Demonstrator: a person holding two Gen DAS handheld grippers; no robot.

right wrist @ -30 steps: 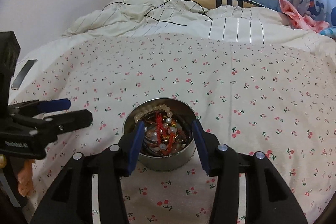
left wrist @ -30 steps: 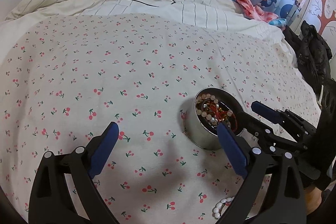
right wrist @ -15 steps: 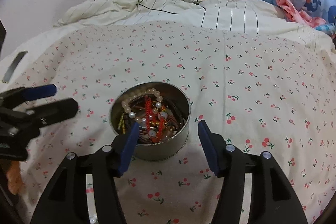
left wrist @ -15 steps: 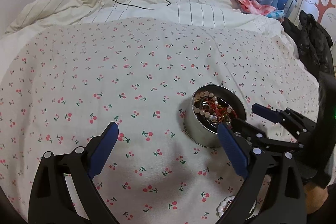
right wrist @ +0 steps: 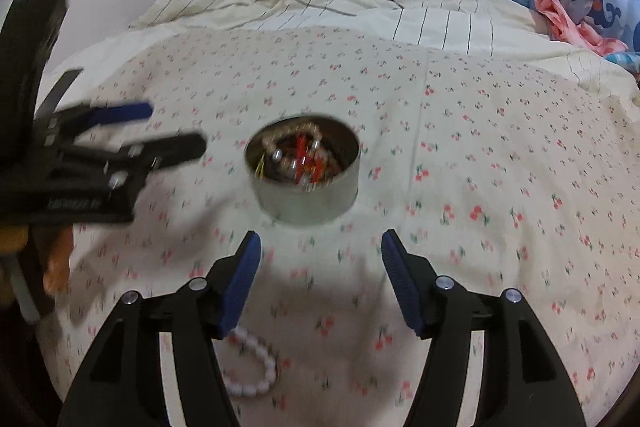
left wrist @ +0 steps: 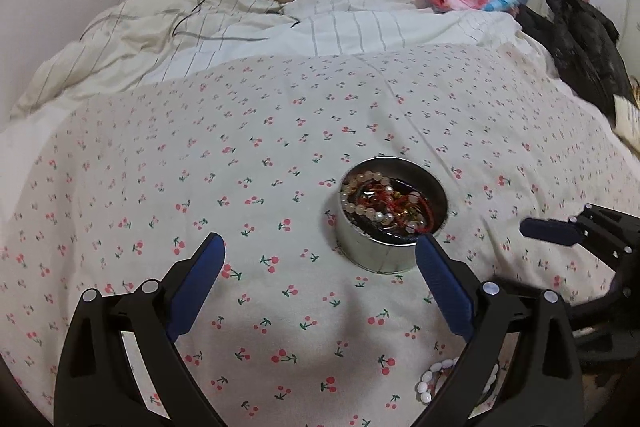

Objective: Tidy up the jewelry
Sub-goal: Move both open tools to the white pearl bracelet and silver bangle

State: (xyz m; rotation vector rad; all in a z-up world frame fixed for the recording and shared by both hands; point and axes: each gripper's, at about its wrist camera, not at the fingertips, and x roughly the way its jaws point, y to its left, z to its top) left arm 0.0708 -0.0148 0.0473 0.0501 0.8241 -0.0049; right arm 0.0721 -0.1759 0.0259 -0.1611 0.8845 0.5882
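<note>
The round silver metal tin point(right wrist: 306, 173) stands upright on the cherry-print white bedsheet point(left wrist: 280, 155), loaded with a tangle of pearl-bead strands and red cord jewelry point(left wrist: 386, 205). A separate white bead bracelet point(right wrist: 254, 367) lies loose on the sheet, near the camera side of the tin and outside it.

The right gripper point(right wrist: 320, 275) sits short of the tin, fingers well apart and empty. The left gripper point(left wrist: 320, 283) is likewise wide apart and holds nothing; its right pad point(left wrist: 440, 287) appears in line with the tin's near wall, though contact cannot be confirmed.

Risks: the bedding is soft and uneven, so a sideways nudge from either gripper could tip the tin and spill its contents. The white bracelet lies low under the right gripper's frame; a pinch there may gather sheet fabric with the beads, or miss them. Strands in the tin are intertwined, so lifting one may drag out others.

Against the frame one second earlier: the right gripper's fingers then bracketed the tin; they have now withdrawn and the tin stands clear ahead. The white bracelet has come into the right view.
</note>
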